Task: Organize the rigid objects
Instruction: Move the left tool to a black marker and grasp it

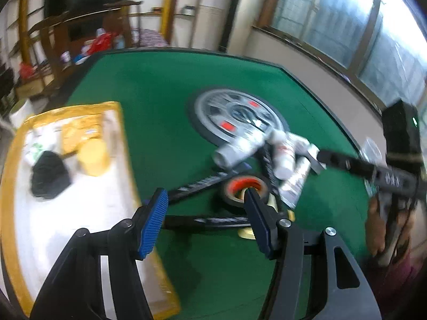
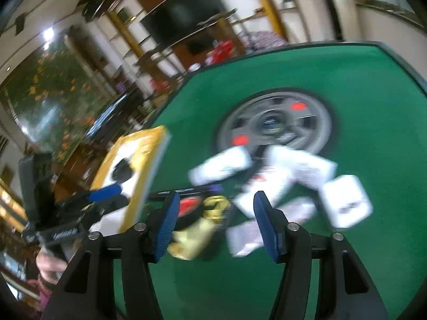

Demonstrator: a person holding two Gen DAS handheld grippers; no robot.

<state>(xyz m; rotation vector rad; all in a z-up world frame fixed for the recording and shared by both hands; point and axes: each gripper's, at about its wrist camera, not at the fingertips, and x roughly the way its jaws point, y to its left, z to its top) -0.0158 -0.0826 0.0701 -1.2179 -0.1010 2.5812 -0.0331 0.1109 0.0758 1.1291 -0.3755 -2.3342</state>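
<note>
Daylight floods large windows (image 1: 347, 26) beside a green-topped bench (image 1: 165, 101); gold-framed shelves (image 2: 133, 42) and a dark television (image 2: 181, 21) line the far wall.

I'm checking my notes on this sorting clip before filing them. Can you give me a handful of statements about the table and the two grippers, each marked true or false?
1. The table has a green top. True.
2. The left gripper is clamped on a bottle. False: its jaws stand apart with nothing between the pads.
3. The gold-edged tray already holds a black item. True.
4. The white bottles stand upright in a row. False: they lie tumbled in a pile.
5. The right gripper is open and holds nothing. True.
</note>
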